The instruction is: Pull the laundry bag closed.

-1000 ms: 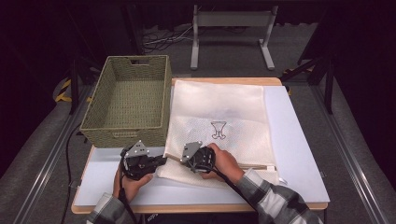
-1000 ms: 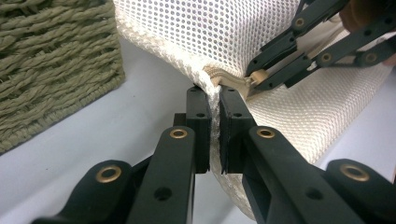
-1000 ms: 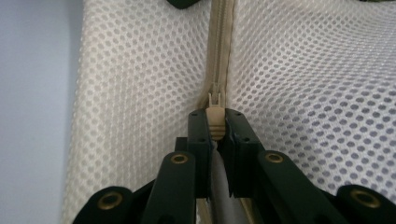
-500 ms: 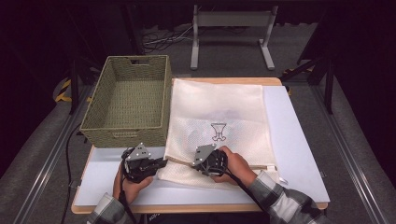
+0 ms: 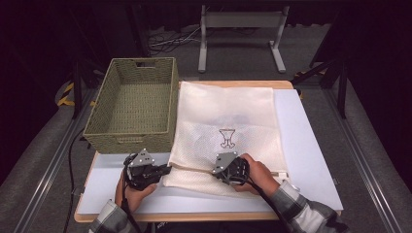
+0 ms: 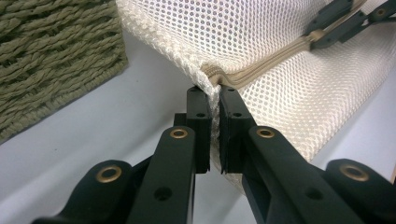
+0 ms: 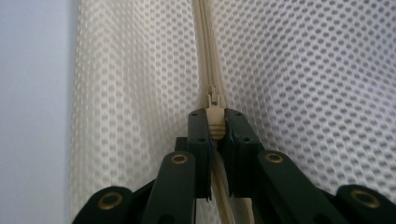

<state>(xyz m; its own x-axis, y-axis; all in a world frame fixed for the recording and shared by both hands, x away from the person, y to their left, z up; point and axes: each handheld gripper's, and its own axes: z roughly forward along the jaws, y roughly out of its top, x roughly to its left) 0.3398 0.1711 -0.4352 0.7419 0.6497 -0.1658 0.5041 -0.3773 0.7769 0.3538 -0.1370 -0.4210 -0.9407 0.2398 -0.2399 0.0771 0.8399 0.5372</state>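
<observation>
Your left gripper (image 6: 213,100) is clamped tight on the corner of the mesh laundry bag (image 5: 226,121), right where the zipper (image 6: 261,67) ends. Your right gripper (image 7: 215,122) is pinched on the zipper pull (image 7: 214,122), partway along the near edge. The bag lies flat on the white table (image 5: 306,145), just beside the woven basket (image 5: 133,104).

Worktop (image 5: 311,160): wooden-edged, covered by white sheet, dark floor around. Woven olive basket (image 5: 133,104) sits on left rear part, empty, overhanging sheet's far edge. Cream mesh bag (image 5: 228,121) lies flat just beside basket's right wall, small printed logo at centre, zipper edge nearest person, lifted slightly off sheet. Bare white strip along right side.
</observation>
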